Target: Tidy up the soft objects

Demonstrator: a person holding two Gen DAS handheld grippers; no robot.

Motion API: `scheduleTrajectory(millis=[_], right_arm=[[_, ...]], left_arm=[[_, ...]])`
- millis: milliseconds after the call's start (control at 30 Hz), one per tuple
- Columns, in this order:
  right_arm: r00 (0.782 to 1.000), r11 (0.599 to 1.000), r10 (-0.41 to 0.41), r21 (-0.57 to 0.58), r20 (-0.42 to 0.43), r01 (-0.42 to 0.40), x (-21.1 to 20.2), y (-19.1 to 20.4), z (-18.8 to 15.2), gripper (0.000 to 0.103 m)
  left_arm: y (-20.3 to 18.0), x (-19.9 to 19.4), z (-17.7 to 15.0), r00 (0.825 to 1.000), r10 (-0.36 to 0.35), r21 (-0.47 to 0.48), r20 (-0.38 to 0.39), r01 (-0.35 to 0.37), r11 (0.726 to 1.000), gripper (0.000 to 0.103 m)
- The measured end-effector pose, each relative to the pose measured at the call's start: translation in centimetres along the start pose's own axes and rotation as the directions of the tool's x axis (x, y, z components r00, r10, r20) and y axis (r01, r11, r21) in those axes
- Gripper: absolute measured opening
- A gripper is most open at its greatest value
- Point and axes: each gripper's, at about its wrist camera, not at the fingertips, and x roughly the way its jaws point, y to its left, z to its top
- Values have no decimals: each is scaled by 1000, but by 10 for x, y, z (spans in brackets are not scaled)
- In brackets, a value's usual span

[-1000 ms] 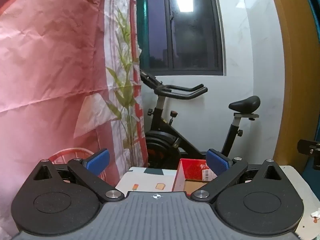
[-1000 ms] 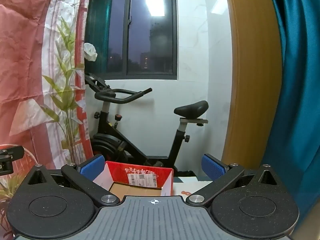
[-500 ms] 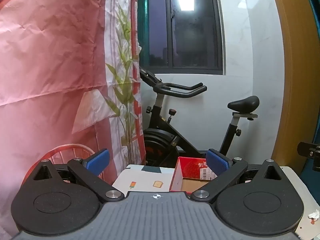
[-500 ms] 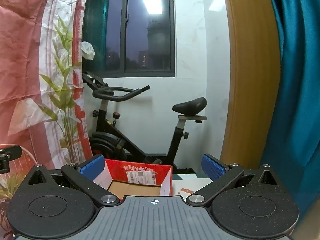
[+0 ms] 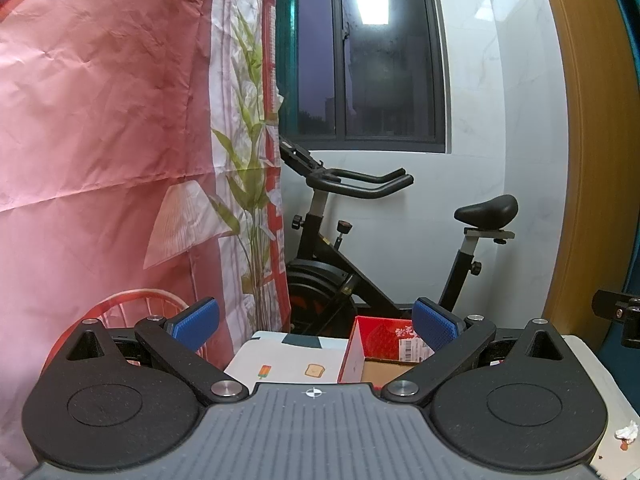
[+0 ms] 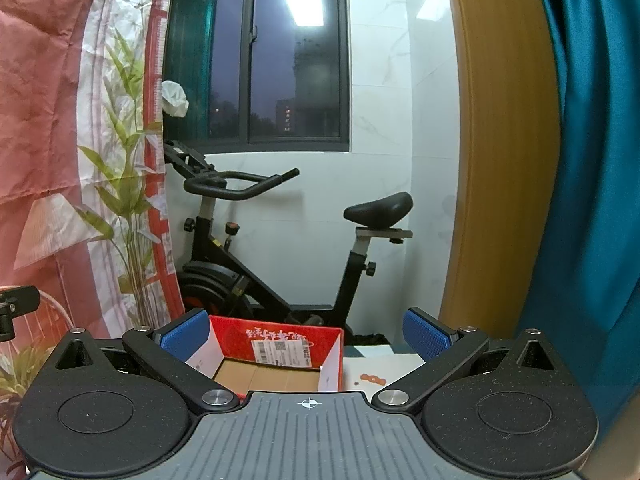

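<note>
Far left: creased pink hanging sheet with a printed bamboo-and-lamp panel (image 5: 120, 140), reaching down to the worktop's left edge. Left gripper (image 5: 316, 322): jaws wide, blue ribbed pads (image 5: 194, 320) well apart, nothing between them. Under it, white tabletop cover with small food prints (image 5: 280, 360). Open red cardboard box with brown inside and a barcode label (image 6: 276, 350) sits at the worktop's far edge, right of the left gripper's centre, empty as far as visible. No soft object in either grip. Right gripper (image 6: 308, 336): jaws wide, empty, box framed between the pads. Behind: black exercise bike (image 6: 256, 248) under a dark window. Crumpled white scrap (image 5: 627, 434) near the worktop's right edge. Far right: teal curtain (image 6: 592, 160)
</note>
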Motion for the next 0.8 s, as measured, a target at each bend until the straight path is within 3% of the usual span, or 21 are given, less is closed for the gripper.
scheduleTrajectory(millis=[800], right_arm=[[1000, 1000, 0, -1, -2, 0, 2, 0, -2, 103]], left_arm=[[0, -2, 1, 1000, -2, -3, 8, 3, 1000, 103]])
